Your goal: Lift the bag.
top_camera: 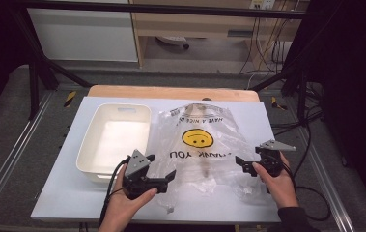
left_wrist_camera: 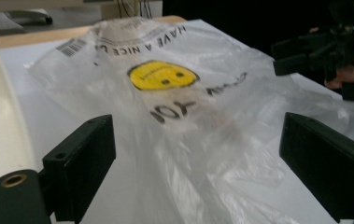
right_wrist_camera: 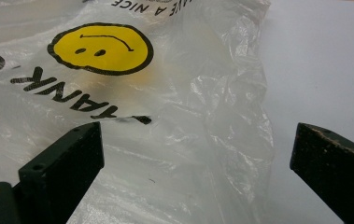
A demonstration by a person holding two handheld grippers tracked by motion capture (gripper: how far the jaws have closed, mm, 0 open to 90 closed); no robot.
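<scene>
Black two-jaw tool [top_camera: 157, 170], grey triangular plate, black cable, dark sleeve [top_camera: 294, 216]

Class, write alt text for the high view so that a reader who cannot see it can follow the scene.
A clear plastic bag with a yellow smiley face lies on a white table, between the open left gripper and the open right gripper, each held in a hand. An empty white tub sits to the bag's left.

bag [top_camera: 204, 145]: clear, yellow smiley, black lettering | tub [top_camera: 114, 140]: cream, possibly white | table [top_camera: 60, 193]: white
</scene>
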